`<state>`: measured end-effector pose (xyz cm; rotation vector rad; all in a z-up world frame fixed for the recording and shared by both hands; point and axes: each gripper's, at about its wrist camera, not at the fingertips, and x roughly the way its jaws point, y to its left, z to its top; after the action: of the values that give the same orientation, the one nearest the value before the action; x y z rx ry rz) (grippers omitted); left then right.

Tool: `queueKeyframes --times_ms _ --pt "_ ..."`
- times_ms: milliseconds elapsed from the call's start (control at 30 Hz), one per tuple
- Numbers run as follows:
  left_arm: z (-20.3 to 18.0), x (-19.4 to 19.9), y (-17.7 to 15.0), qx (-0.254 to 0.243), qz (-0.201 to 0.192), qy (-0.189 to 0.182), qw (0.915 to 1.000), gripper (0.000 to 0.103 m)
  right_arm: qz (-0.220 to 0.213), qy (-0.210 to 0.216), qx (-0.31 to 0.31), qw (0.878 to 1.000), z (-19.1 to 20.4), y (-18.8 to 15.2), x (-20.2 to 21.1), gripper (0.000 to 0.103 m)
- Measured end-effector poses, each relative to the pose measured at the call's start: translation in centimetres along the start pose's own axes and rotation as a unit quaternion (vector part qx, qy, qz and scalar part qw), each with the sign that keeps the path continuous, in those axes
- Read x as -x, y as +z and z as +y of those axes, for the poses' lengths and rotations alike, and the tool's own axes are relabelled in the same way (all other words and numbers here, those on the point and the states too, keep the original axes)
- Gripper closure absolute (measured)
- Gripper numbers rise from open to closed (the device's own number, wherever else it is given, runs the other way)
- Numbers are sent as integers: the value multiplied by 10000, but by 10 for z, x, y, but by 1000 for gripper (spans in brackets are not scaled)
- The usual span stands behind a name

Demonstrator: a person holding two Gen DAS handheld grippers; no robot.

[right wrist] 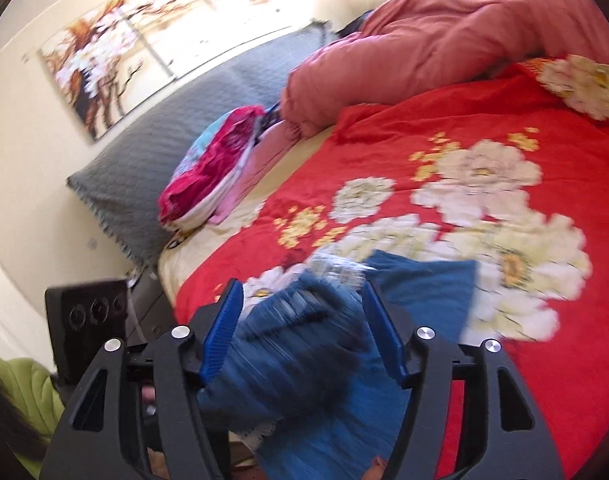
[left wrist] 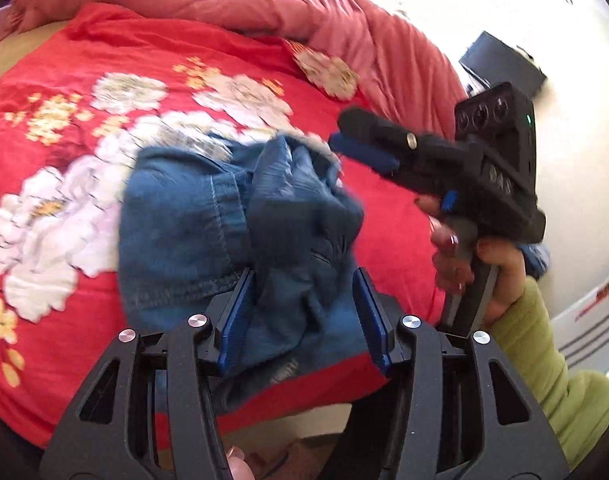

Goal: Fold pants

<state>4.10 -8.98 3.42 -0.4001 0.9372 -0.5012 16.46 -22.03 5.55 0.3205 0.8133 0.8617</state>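
Note:
Blue denim pants lie bunched on the red floral bedspread near the bed's front edge. My left gripper is open, its blue pads on either side of a raised fold of denim. My right gripper shows in the left wrist view at the pants' right end, tips touching the cloth. In the right wrist view my right gripper is open, with blurred denim lying between its fingers. The bedspread spreads beyond.
A bunched salmon duvet lies along the far side of the bed. A grey pillow and a pink and white pile of clothes lie at the head. A dark box stands on the floor to the right.

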Motion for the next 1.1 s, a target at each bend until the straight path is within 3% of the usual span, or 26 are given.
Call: queueKeyframes --times_ms 100,233,333,367,433,700,833,1000,1100 --pt "-6 -9 -7 -91 204 -116 9997 59 -17 -322 21 9995 3 -9 7 33" --pt "-11 -16 -16 -283 276 75 9992 57 220 -620 185 9977 13 -17 -3 32" --pt "-14 -16 -20 -374 322 115 9987 57 618 -1148 519 9901 18 -28 -19 32" --pt "-13 -16 -20 -381 336 130 9986 57 817 -1530 694 9824 19 -34 -24 32" --pt "-10 -19 -22 -321 406 98 9986 57 1002 -1792 830 9752 16 -41 -27 32" --pt "-8 -11 -27 -291 445 -1 9986 57 1073 -1858 519 9753 -2 -56 -25 32" --pt "-8 7 -25 -281 286 38 9992 55 796 -1713 481 9808 7 -52 -12 32" --pt "-10 26 -16 -478 -19 383 9981 50 413 -1696 530 9832 23 -51 13 32" --pt "-6 32 -11 -575 -141 780 9952 46 274 -1729 605 9827 35 -54 26 32"
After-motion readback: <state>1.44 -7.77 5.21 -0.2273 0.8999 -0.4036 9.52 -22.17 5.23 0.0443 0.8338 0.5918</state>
